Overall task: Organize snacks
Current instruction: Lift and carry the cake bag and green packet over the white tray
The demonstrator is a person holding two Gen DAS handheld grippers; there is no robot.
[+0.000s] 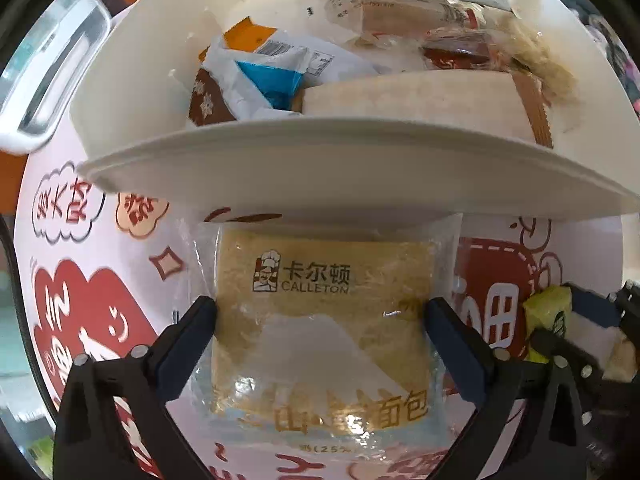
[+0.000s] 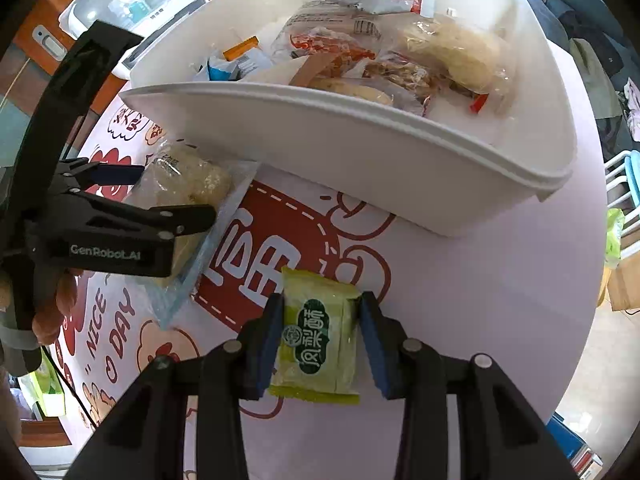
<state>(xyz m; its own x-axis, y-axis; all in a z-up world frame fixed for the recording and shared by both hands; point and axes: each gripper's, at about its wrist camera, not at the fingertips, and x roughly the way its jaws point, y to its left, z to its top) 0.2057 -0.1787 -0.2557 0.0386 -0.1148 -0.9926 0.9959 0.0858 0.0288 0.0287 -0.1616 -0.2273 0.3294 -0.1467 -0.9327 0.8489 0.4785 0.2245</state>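
Tub (image 2: pixel 360 148) heaped with wrapped snacks, left gripper (image 1: pixel 320 312) spread astride bread packet (image 1: pixel 324 320), seemingly untouched, right gripper (image 2: pixel 320 332) pinching green packet (image 2: pixel 316 344)

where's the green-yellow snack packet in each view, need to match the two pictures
Left wrist view: the green-yellow packet sits at the far right edge, held in the right gripper.
Right wrist view: same packet at lower centre, clamped between the fingers.
Shared landmark: the white bin of snacks, across the upper part of both.
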